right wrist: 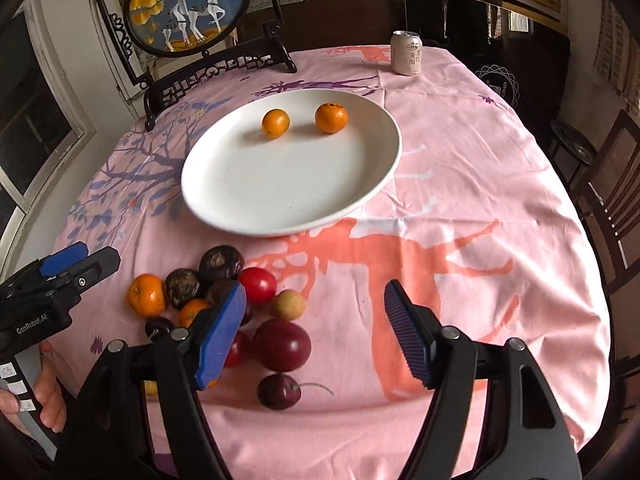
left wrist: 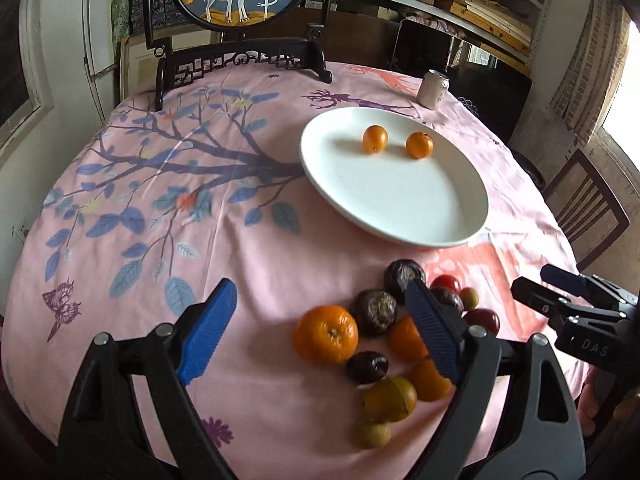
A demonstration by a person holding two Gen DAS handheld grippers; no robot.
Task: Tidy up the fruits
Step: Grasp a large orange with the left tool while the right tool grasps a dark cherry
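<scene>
Two small oranges (left wrist: 396, 142) on round white plate (left wrist: 400, 208) at 12 o'clock of mixed fruit pile (right wrist: 224, 300); left gripper (left wrist: 320, 328) and right gripper (right wrist: 316, 332) fingers open, empty.

A pale pink tablecloth (right wrist: 480, 184) with blue leaves fills the middle of the frame. At the upper left stands a round deer picture in a dark carved wooden stand (right wrist: 188, 8). At the top, a pale drink can (right wrist: 407, 53) stands upright. At the right edge is 1 dark wooden chair (left wrist: 588, 208).

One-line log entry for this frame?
left gripper: open, empty | right gripper: open, empty | white plate: two oranges | fruit pile: on tablecloth
</scene>
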